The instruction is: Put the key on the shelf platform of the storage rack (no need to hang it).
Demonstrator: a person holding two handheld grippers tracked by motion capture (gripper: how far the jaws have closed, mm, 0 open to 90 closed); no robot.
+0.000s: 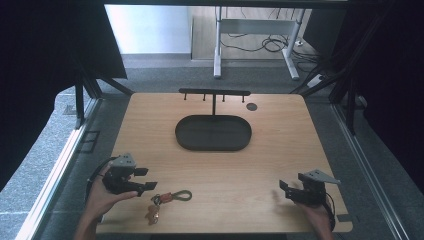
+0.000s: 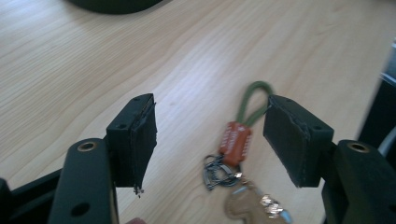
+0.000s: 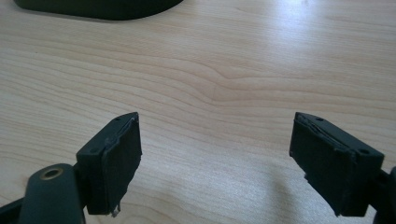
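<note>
Left claw (image 2: 210, 135) frames keyring (image 2: 236, 144), bottom cropped

Left gripper view: the tan keyring charm with metal bits (image 2: 254, 205) is cut off by the bottom edge and blurred, shape unreadable. Lettering on the orange-red tag (image 2: 235, 141) is too small to read. The green cord loop (image 2: 252, 100) runs partly behind the right-hand jaw. The black oval tray (image 2: 112, 4) is clipped by the top edge, rim only.

Right gripper view: same tray (image 3: 98, 8) cut by the top edge.

High view: keyring (image 1: 159, 202) near the surface's front edge is too small for detail. Small dark round spot (image 1: 251, 106) near the back edge, can't identify. Both forearms cut off at the bottom.
</note>
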